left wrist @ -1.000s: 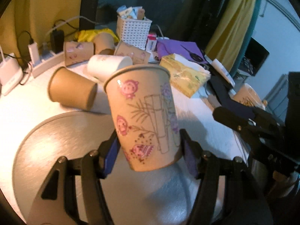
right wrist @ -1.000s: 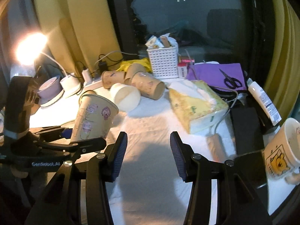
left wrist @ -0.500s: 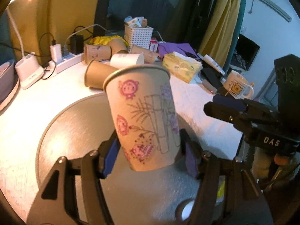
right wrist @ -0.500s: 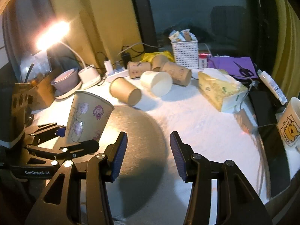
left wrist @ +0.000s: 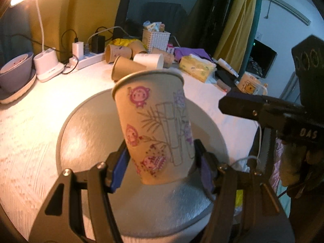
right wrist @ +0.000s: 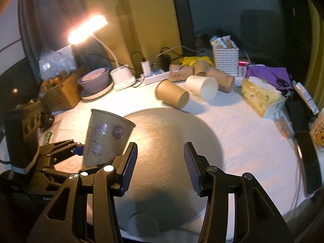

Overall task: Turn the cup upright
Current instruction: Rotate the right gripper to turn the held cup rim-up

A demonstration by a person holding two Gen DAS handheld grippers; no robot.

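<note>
The printed paper cup [left wrist: 156, 133] sits mouth-up, leaning slightly, pinched low on its body by the left claw [left wrist: 160, 170] over the round grey mat [left wrist: 85, 133] on the worktop [left wrist: 30, 121]. Whether its base touches the mat is unclear. The right claw [right wrist: 160, 166] hangs wide and empty, just beside.

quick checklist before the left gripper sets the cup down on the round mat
1. Grip: left hand-held gripper clamps the cup near its base: ok.
2. Cup mouth up: ok.
3. Cup vertical: leans a little: not ok.
4. Landing spot: round mat under the cup is bare: ok.
5. Right hand-held gripper open, apart from the cup: ok.
6. Cup base touching the mat: cannot tell.
</note>
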